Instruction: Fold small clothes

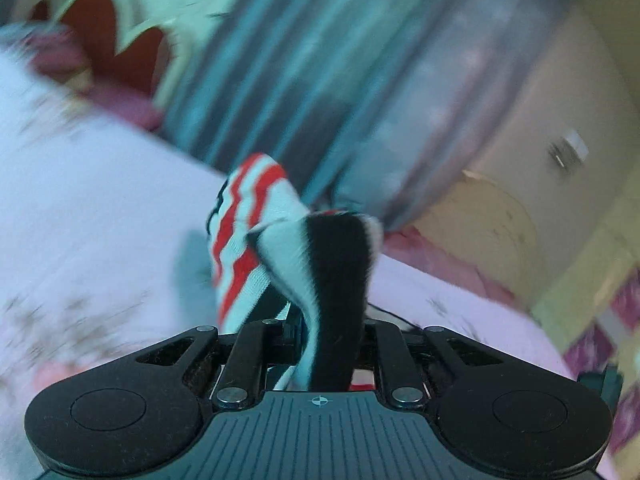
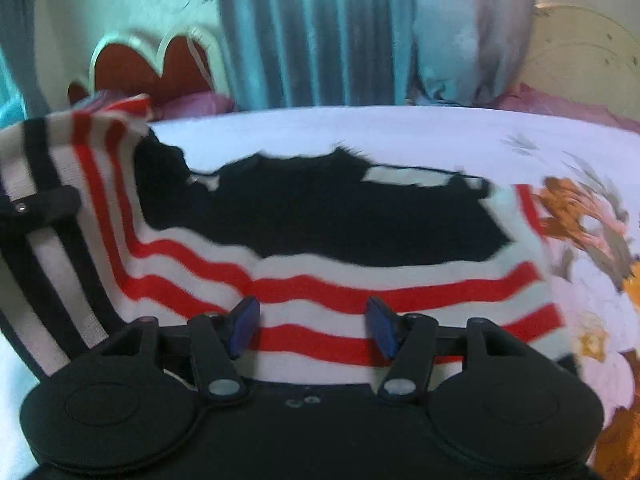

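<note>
my left gripper [image 1: 320, 344] clenches the striped garment's [image 2: 320, 280] left edge, raised to fold rightward; my right gripper [image 2: 312, 326] hovers released over the near hem on the bedsheet [image 2: 360, 132].

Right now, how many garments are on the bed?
1: a red, white and black striped knit garment spread on the floral bedsheet, one edge lifted by the left claw. The right claw hovers open. Others may be hidden.

1. the striped garment [image 2: 320, 272] is covering the bed [image 2: 360, 132] directly ahead of the right tool [image 2: 312, 326].
2. bare bedsheet is lying open beyond it.
3. curtains [image 2: 304, 32] are bounding the bed's far edge.
</note>
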Action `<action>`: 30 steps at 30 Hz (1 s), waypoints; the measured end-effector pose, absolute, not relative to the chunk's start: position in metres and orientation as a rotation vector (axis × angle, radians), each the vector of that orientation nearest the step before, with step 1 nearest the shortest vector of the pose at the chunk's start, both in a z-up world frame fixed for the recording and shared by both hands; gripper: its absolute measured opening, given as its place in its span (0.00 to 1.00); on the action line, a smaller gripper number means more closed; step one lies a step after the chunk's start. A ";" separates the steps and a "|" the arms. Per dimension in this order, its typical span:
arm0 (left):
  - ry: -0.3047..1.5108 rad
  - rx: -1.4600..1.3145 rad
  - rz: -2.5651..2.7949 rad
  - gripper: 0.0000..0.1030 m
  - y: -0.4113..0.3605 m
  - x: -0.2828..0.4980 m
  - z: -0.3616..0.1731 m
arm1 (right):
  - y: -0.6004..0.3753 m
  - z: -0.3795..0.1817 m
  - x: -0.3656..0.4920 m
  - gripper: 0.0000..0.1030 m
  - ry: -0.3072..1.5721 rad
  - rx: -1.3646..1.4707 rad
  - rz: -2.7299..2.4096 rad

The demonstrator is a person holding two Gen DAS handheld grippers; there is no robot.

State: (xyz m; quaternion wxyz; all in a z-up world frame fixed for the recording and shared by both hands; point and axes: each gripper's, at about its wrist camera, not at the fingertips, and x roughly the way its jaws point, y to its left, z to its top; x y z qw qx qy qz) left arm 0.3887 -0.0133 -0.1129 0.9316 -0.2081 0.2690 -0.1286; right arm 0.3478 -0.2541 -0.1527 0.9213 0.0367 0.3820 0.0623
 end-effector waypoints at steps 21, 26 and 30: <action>0.693 0.072 -0.548 0.84 -0.177 0.340 -0.122 | -0.413 -0.125 0.325 0.65 0.721 0.280 0.018; 0.664 0.029 -0.541 0.84 -0.155 0.312 -0.107 | -0.399 -0.124 0.339 0.66 0.758 0.310 0.128; 0.643 -0.056 -0.400 0.84 -0.106 0.308 -0.090 | -0.387 -0.144 0.354 0.66 0.839 0.372 0.195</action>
